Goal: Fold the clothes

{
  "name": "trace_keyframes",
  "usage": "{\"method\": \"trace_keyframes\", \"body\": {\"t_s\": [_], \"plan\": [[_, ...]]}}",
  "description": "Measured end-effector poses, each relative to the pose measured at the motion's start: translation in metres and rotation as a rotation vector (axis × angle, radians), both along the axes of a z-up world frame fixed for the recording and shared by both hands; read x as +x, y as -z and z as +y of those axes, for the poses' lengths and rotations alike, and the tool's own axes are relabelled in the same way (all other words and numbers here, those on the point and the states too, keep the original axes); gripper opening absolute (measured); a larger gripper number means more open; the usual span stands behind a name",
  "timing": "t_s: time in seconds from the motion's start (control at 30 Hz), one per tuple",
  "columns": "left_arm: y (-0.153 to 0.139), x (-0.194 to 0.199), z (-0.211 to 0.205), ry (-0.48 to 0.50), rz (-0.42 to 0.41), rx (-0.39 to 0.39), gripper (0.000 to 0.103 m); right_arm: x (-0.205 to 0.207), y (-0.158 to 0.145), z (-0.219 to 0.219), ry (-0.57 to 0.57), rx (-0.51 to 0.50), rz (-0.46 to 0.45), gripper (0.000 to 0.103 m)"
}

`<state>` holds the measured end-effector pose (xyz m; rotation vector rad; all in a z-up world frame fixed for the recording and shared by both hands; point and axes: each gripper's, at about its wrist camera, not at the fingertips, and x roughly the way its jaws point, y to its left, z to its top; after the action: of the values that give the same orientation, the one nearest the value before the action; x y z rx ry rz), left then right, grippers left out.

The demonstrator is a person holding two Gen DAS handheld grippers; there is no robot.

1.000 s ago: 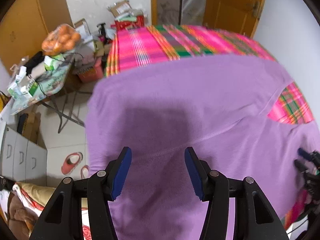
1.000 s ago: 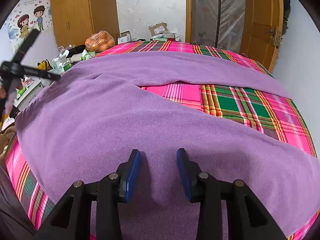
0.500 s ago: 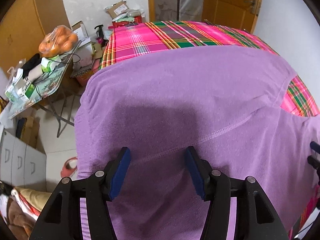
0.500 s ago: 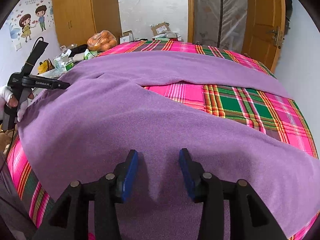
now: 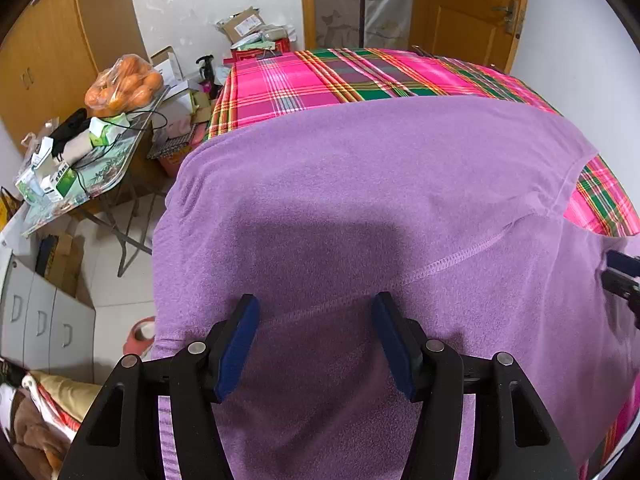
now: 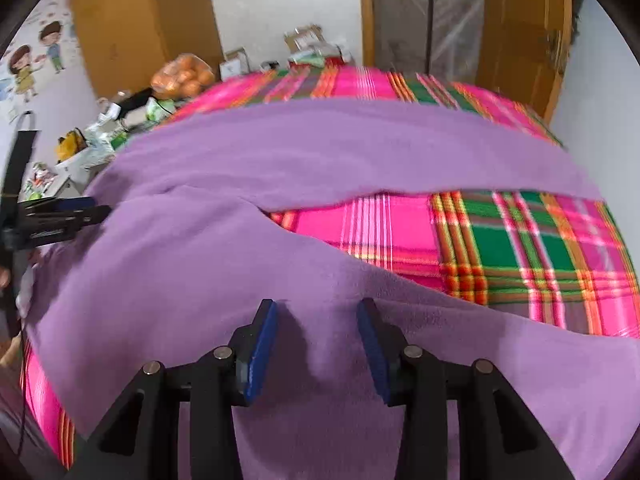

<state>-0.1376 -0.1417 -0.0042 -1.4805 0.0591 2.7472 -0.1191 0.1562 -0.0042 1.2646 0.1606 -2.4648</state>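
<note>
Nearest, the left gripper is held released over the purple fleece top; the right gripper is closing slightly, nothing pinched between its pads. The top is spread across the plaid bed cover. A clean fold would be helped by both edges being pinched evenly. Counted: 2 grippers, 1 garment, 1 bag of oranges beyond.

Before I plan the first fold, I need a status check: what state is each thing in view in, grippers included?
Purple garment: spread flat on the bed, unfolded, one sleeve stretched out.
Plaid bedcover: laid flat, partly covered by the garment.
Left gripper: open over the garment, pads not pressing on fabric.
Right gripper: jaws apart and closing a little, no fabric pinched between them.
Wooden door: shut.
Bag of oranges: resting on the cluttered side table.
</note>
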Motion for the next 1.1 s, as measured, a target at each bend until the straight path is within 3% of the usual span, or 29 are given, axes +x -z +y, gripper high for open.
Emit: {"method": "trace_keyframes", "body": {"t_s": [0.13, 0.27, 0.5, 0.87, 1.1], "plan": [[0.000, 0.001, -0.001, 0.005, 0.001, 0.001, 0.062, -0.002, -0.001, 0.003, 0.017, -0.015, -0.019, 0.042], [-0.001, -0.001, -0.001, 0.013, -0.015, 0.002, 0.062, 0.000, -0.011, 0.006, 0.022, -0.040, 0.018, 0.041], [-0.003, 0.001, 0.000, 0.031, -0.029, -0.017, 0.062, -0.003, -0.004, 0.001, 0.000, -0.012, -0.006, 0.041], [-0.024, 0.008, 0.006, 0.029, 0.060, -0.052, 0.062, 0.000, -0.008, 0.002, -0.028, -0.043, -0.011, 0.041], [-0.038, 0.010, 0.001, -0.021, 0.101, -0.083, 0.062, 0.001, -0.024, -0.013, -0.086, -0.028, 0.027, 0.041]]}}
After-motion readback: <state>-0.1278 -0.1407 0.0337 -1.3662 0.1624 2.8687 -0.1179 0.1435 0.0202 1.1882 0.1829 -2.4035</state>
